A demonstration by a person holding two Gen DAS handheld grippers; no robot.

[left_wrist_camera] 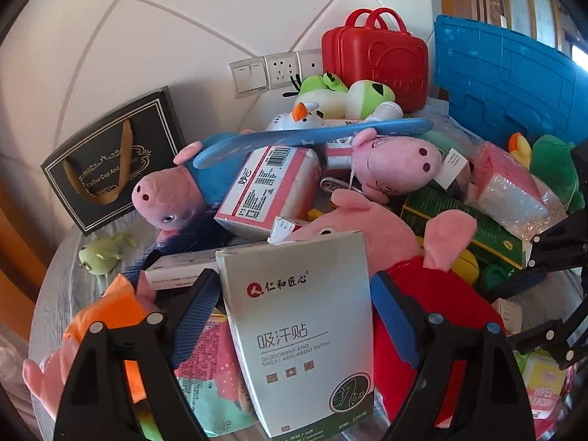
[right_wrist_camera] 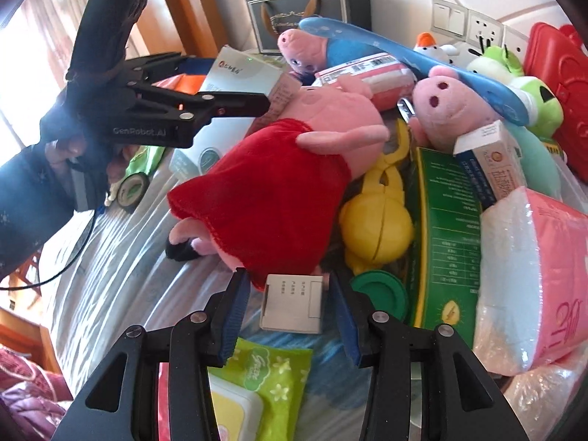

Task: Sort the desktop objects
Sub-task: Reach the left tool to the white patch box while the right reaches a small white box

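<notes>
Desktop objects lie heaped on the cloth-covered table (right_wrist_camera: 110,275), and the plush pig in the red dress (right_wrist_camera: 279,183) makes the handiest landmark — it sprawls across the middle of the pile. Propped against the pig's red body stands a silver deodorant-patch box (left_wrist_camera: 305,338), upright probably only because the clutter around it holds it up. Just beyond the pig's hem lies a small grey carton (right_wrist_camera: 292,303) flat on the cloth, with a green lid (right_wrist_camera: 380,290) and a yellow plastic toy (right_wrist_camera: 375,228) beside the pig's far flank. Behind the pig's head sit two more pig plushes, a pink tissue pack, a blue shoehorn-like piece and a red toy case (left_wrist_camera: 375,58) — none sorted yet, by my judgement. The left gripper (left_wrist_camera: 290,312) straddles the silver box with its jaws wide apart; the blue pads stand clear of both edges, so nothing is gripped. The right gripper (right_wrist_camera: 288,316) has its jaws partly drawn in around the grey carton, yet gaps show on either side, so it holds nothing either. Both look poised to pick boxes out from among the soft toys.
</notes>
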